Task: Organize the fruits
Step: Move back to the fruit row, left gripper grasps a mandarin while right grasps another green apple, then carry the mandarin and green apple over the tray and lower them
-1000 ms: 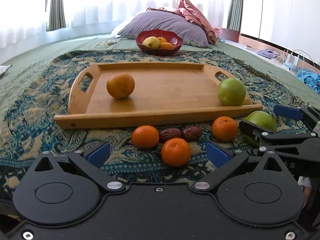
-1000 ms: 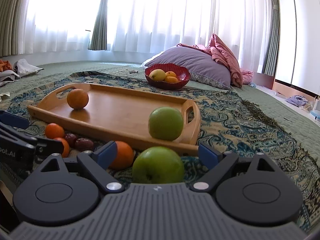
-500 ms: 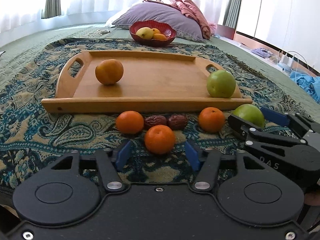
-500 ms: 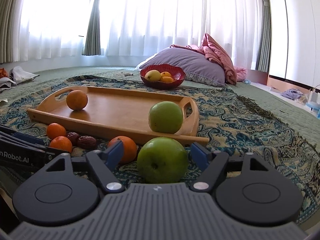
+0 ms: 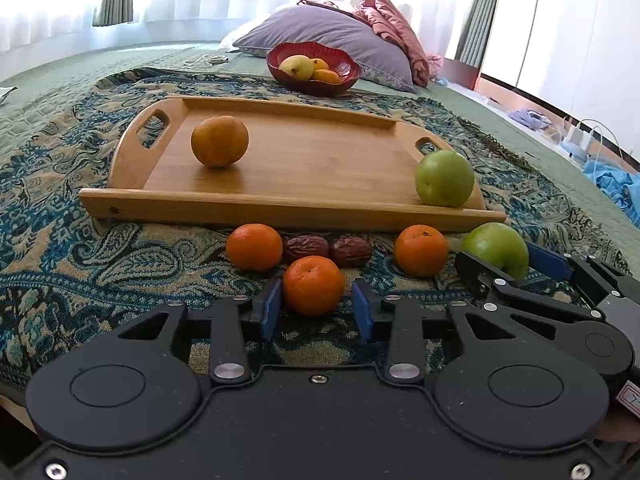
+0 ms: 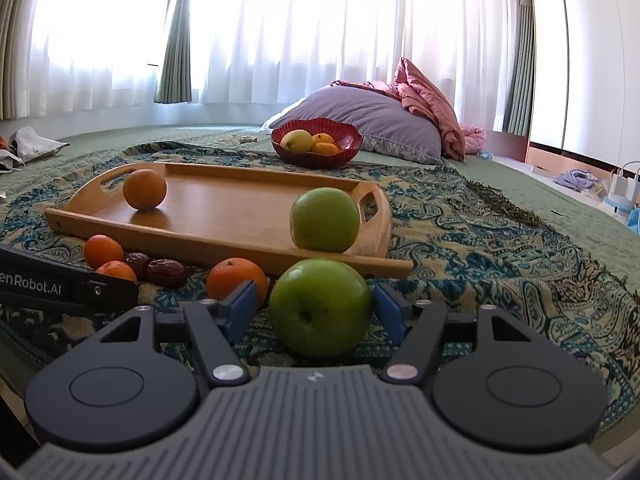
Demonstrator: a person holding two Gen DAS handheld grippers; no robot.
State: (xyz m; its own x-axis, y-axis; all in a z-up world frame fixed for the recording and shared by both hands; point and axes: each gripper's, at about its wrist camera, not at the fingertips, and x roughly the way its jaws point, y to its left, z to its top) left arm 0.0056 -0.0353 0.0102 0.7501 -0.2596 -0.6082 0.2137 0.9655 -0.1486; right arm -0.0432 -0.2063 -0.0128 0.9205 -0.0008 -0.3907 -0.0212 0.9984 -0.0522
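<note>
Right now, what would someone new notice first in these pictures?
Probably the wooden tray on the patterned blanket, holding one orange and one green apple. Just in front, the left gripper flanks a tangerine, and the right gripper brackets another green apple.

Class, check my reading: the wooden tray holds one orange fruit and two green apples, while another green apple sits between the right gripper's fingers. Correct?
Not quite: the wooden tray holds the orange fruit and only one green apple, as the right wrist view shows. Another green apple does sit between the right gripper fingers.
</note>
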